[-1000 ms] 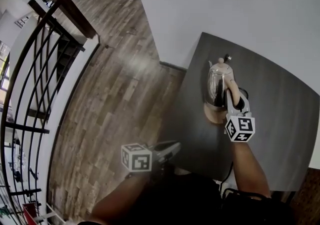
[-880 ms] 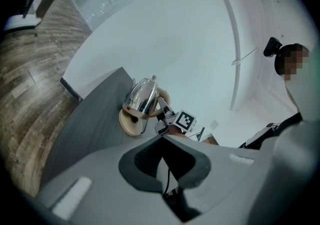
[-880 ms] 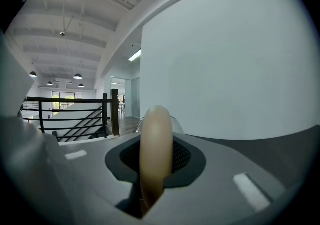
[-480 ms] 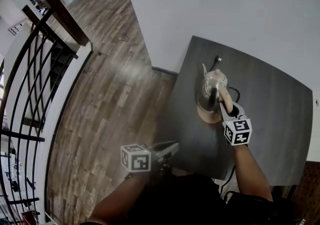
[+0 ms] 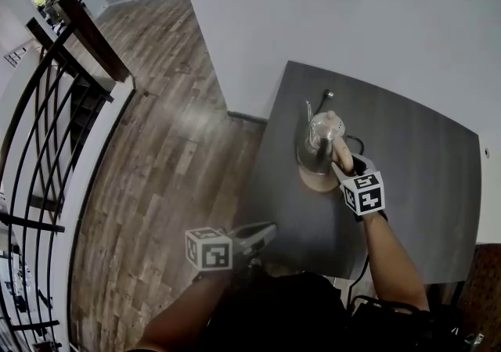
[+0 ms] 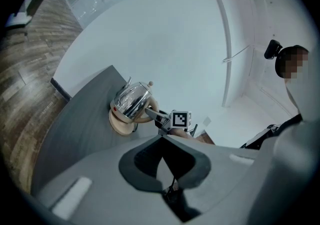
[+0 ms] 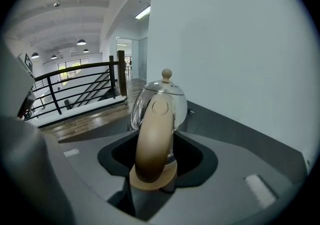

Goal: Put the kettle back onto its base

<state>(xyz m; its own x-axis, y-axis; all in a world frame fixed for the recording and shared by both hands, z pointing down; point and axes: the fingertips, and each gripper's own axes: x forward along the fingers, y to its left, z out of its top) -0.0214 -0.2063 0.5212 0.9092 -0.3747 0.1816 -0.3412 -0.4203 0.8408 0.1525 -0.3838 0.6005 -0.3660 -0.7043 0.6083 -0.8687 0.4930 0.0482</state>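
The shiny steel kettle (image 5: 315, 141) with a tan handle (image 7: 152, 136) is upright on the round tan base (image 5: 315, 180), on the dark table (image 5: 423, 178); no gap shows between them. My right gripper (image 5: 343, 163) is shut on the handle from the near side, with its marker cube just behind. In the right gripper view the handle fills the space between the jaws of the right gripper (image 7: 152, 169), with the base (image 7: 150, 180) below. My left gripper (image 5: 268, 230) hangs off the table's near-left edge, shut and holding nothing. The left gripper view shows the kettle (image 6: 132, 100) ahead.
A black cord (image 5: 357, 141) runs from the base, with its plug (image 5: 327, 95) lying near the white wall. A wooden floor (image 5: 172, 147) lies left of the table, and a black stair railing (image 5: 47, 108) stands further left.
The head view has shifted, so the table and kettle sit further left and look smaller. My right gripper has kept its hold on the handle. The left gripper has barely moved.
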